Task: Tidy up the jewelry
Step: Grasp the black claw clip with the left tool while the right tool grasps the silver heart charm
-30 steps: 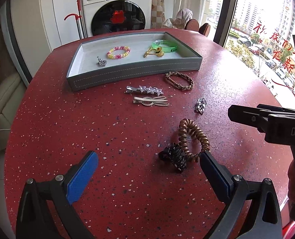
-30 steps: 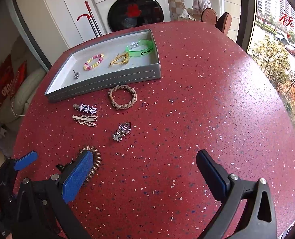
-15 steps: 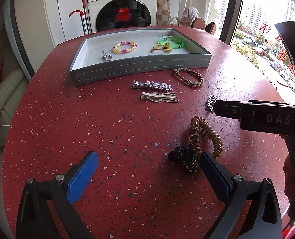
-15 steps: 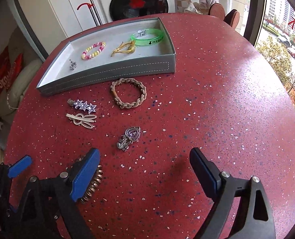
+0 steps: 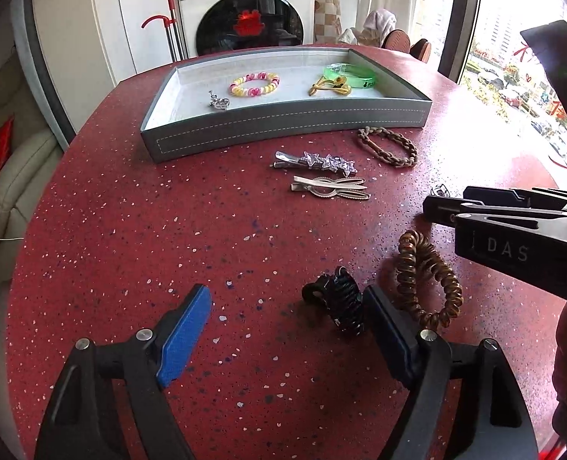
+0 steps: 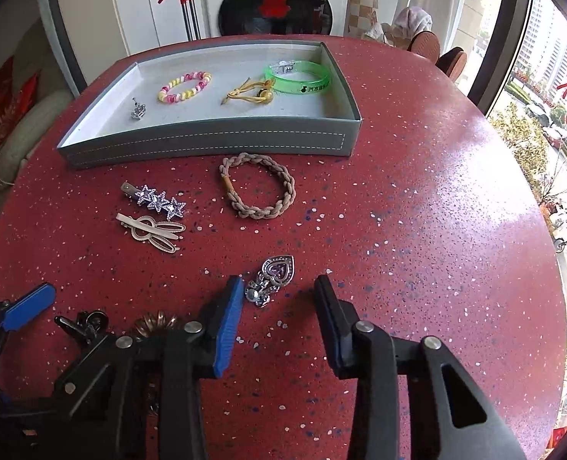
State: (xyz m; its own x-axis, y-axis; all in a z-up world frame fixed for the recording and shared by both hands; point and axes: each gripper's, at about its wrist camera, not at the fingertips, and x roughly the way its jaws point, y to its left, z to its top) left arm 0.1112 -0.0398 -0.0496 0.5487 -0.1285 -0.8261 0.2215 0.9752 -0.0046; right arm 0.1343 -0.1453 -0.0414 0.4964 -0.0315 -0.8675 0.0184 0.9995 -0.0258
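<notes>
Both grippers have just been closing, the left gripper (image 5: 287,306) wide beside the black claw clip (image 5: 337,299), the right gripper (image 6: 279,299) narrowed, untouching, around the heart pendant (image 6: 272,276), open tabletop (image 6: 417,191) rightward, grey tray (image 6: 214,142) beyond.

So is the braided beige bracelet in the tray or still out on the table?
Out: the braided bracelet lies on the table, just outside the tray.

Your left gripper (image 5: 287,326) and right gripper (image 6: 279,320) share one build: black plastic arms with triangular cut-outs, silver screws at the joints and blue ribbed pads (image 5: 184,335), while white "DAS" lettering marks the right one's boxy body.
</notes>
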